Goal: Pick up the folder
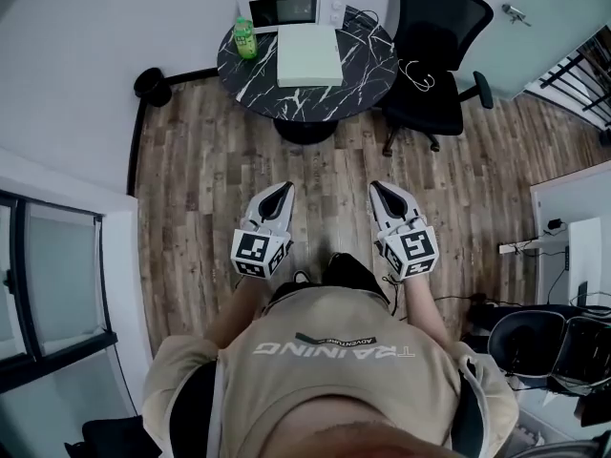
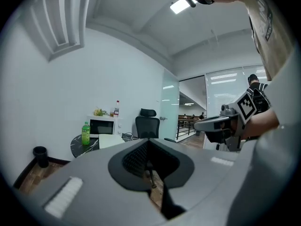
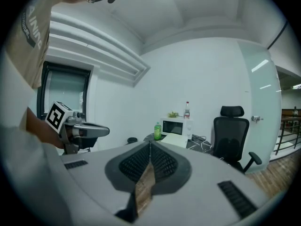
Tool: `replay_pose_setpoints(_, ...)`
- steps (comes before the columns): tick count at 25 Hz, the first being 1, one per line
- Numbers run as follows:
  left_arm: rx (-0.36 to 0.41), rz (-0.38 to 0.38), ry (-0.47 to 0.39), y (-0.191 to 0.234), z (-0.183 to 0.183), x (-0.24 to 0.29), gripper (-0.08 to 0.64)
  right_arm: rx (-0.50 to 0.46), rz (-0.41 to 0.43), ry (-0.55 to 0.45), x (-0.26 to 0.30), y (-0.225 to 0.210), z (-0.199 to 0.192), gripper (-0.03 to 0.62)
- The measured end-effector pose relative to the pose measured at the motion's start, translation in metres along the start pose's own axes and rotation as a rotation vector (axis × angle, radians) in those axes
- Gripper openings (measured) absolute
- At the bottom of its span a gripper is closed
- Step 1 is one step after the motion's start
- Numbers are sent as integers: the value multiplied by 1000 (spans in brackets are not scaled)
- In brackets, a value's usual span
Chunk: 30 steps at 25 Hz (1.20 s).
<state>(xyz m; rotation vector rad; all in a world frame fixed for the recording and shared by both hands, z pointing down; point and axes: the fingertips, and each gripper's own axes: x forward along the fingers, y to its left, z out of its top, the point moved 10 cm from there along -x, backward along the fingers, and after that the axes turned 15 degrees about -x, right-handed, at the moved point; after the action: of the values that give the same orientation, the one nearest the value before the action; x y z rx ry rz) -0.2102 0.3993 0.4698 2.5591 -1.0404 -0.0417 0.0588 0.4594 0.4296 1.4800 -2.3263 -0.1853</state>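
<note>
marble table [image 1: 258, 86] bears the folder [image 1: 307, 55], probably light, stiff; take its near edge. left gripper [image 1: 282, 190] and right gripper [image 1: 380, 188] clenched, empty.

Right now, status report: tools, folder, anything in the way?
Left tool, right tool shut, empty. Folder flat on round table, untouched. Green bottle and microwave stand close beside it.
</note>
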Motion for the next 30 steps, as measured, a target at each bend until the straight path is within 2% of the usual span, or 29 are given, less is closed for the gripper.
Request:
replay_pose_setpoints(4,17,5,-29,-10,11,24,6,15,11,-11,9,-25,-8,12)
replay_pose_setpoints(13,8,82,-27,-21,45,86,6,44,80,-98,50,-100,-25,12)
replay_pose_setpoints(22,-34,187,22,-23,41,120,6,88,189,-99,89,-142,-50,12)
replay_pose_setpoints(30,-49,214,59,-13,36,136,6,126,247,-77,120,-147,-65,12)
